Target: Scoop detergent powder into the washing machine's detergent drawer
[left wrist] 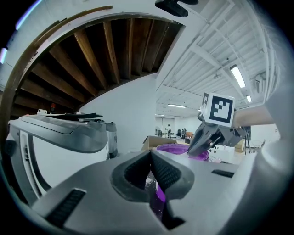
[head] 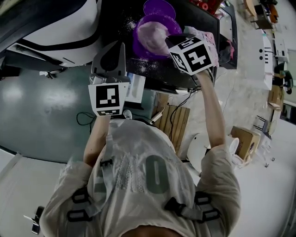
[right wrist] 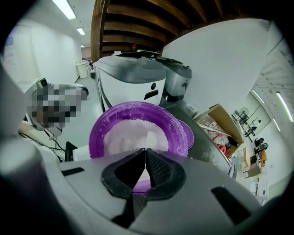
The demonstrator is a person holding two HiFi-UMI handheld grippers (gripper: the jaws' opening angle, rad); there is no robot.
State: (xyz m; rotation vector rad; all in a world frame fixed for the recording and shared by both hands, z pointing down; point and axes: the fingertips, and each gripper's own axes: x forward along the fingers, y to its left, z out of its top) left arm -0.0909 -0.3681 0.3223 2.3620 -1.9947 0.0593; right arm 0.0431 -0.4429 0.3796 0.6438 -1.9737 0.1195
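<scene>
Head view: the left gripper lies low over the dark table, just beside the left wall of the purple bowl; its length runs away from the person towards the washing machine; the right gripper tilts down over the bowl's right rim, its nose at the white detergent powder; the bowl stands mouth up, with a purple lid lying flat just beyond it.

Left gripper view: the left gripper has its pads pressed together at the tips with nothing clamped there; through the slit below them show a powder-speckled tabletop and a purple wall; the bowl sits just ahead and slightly right; the right gripper slants steeply down into it from the right; the washing machine fills the left.

Right gripper view: the right gripper is also closed tip to tip, aimed down at the bowl; the powder heaps in the bowl; a pale translucent piece stands upright at the tips against the heap; whether the pads pinch it I cannot tell; the lid peeks out behind the bowl's right side; the washing machine stands beyond.
</scene>
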